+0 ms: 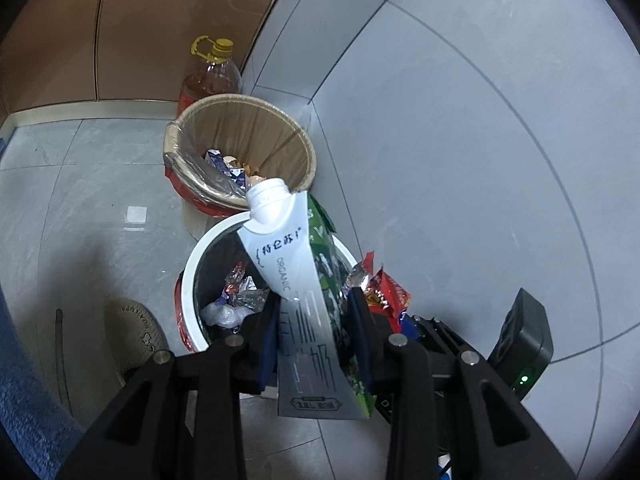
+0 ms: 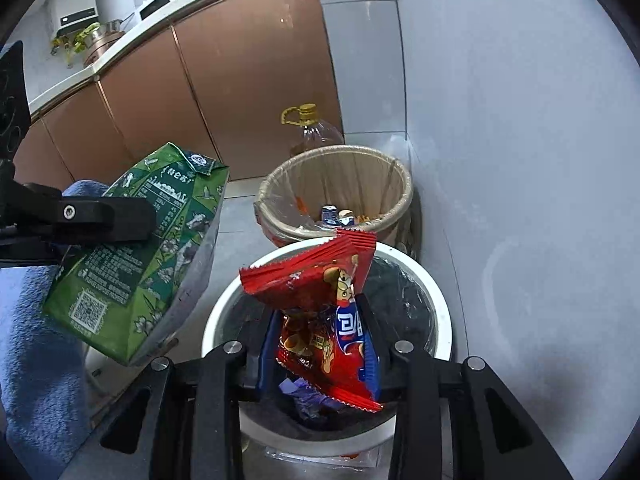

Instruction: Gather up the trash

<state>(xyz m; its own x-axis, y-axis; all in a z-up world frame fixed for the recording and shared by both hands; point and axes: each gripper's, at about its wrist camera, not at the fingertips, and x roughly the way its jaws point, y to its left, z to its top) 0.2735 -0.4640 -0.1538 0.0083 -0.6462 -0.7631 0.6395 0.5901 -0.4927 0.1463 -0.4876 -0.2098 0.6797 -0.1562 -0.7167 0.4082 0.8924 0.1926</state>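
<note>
My left gripper [image 1: 314, 300] is shut on a green and white milk carton [image 1: 298, 280] with an open white spout, held above the white bin [image 1: 188, 280]. The carton also shows at the left of the right wrist view [image 2: 136, 264], clamped by the left gripper [image 2: 116, 220]. My right gripper [image 2: 320, 320] is shut on a red snack wrapper [image 2: 328, 312], held over the white bin [image 2: 438, 300], which holds several wrappers. The wrapper shows in the left wrist view [image 1: 386, 290] too.
A tan bin [image 1: 240, 120] with a liner and some trash stands just behind the white one, against the grey tiled wall. A cooking oil bottle [image 1: 212, 76] stands behind it by brown cabinets [image 2: 240, 80]. A slipper [image 1: 132, 336] lies left on the floor.
</note>
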